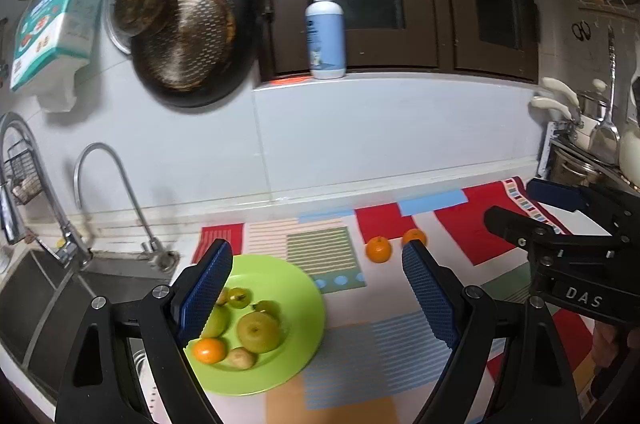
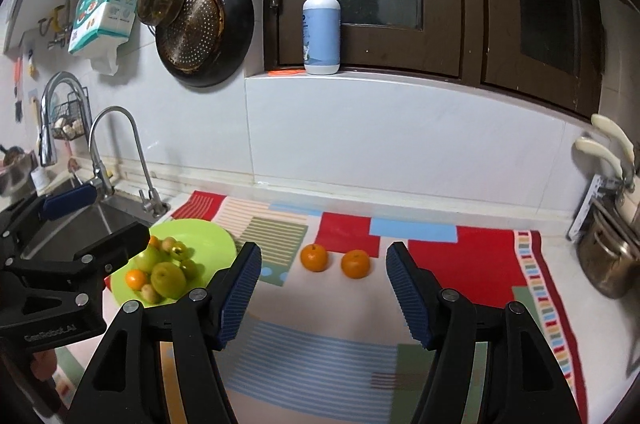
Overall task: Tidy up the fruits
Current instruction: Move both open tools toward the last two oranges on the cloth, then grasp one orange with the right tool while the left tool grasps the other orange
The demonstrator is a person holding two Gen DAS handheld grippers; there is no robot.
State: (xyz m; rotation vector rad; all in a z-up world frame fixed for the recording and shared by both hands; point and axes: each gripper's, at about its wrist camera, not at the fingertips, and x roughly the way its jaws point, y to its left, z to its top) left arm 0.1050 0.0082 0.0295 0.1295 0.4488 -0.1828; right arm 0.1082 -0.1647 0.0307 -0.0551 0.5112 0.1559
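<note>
A lime green plate (image 1: 280, 280) (image 2: 208, 240) sits at the left end of a patterned mat, beside the sink. It holds a green apple (image 1: 258, 332), one small orange (image 1: 209, 350) and several small green and yellowish fruits. Two more oranges (image 2: 314, 258) (image 2: 355, 264) lie side by side on the mat right of the plate. My left gripper (image 1: 316, 252) hovers open above the plate's right edge, with nothing between its blue pads. My right gripper (image 2: 324, 250) hangs open in front of the two oranges, short of them, also holding nothing.
A steel sink (image 1: 48, 296) with two faucets lies left of the plate. A soap bottle (image 1: 325, 28) stands on the window sill. Pans (image 1: 188, 40) hang on the wall. Pots and a utensil rack (image 2: 608, 248) crowd the right end of the counter.
</note>
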